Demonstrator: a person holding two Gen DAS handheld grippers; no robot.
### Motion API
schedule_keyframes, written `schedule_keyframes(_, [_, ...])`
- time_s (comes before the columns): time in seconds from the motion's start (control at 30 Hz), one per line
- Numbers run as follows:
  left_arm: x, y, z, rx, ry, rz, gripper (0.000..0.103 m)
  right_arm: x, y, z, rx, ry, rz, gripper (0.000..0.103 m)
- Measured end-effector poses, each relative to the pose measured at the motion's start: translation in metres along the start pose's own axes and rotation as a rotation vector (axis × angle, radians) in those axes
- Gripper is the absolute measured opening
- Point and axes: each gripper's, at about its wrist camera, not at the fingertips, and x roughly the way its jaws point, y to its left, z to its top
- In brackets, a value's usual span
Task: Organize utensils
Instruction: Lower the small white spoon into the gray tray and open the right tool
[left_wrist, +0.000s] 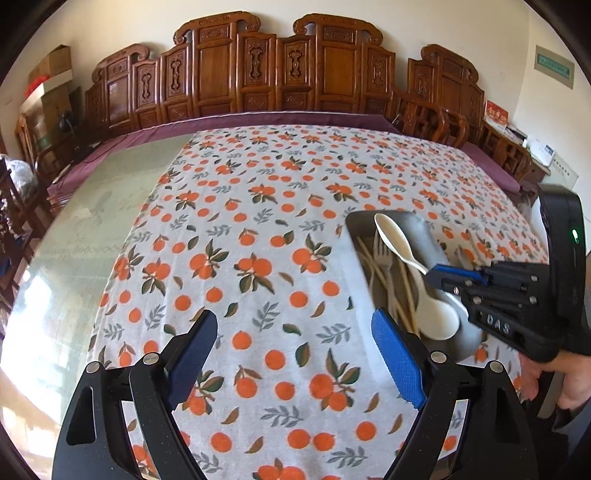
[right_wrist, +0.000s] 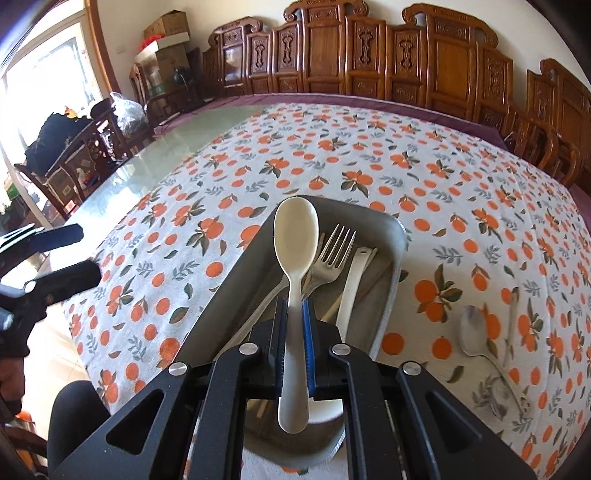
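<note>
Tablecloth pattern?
White tablecloth with orange fruits and green-grey leaves; clearest in the left wrist view.

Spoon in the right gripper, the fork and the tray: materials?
Spoon: looks like cream plastic or melamine, matte and opaque, with no metallic glint. Fork: likely stainless steel, silvery with bright reflections on the tines. Tray: grey metal, dull brushed look, thin rolled rim; aluminium or steel, can't tell which.

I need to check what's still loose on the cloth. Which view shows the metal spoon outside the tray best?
The right wrist view. The metal spoon lies on the cloth right of the tray, in full view though blurred. In the left wrist view only a blurred grey streak shows beyond the tray, above the right gripper; I cannot tell it is the spoon.
</note>
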Motion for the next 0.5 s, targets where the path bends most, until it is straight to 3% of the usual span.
schedule_keyframes(0.5, [0.013, 0.003, -0.012, -0.010, 0.024, -0.011, 0.082, 0.042, 0.003, 0.006, 0.063, 0.059, 0.008, 0.010])
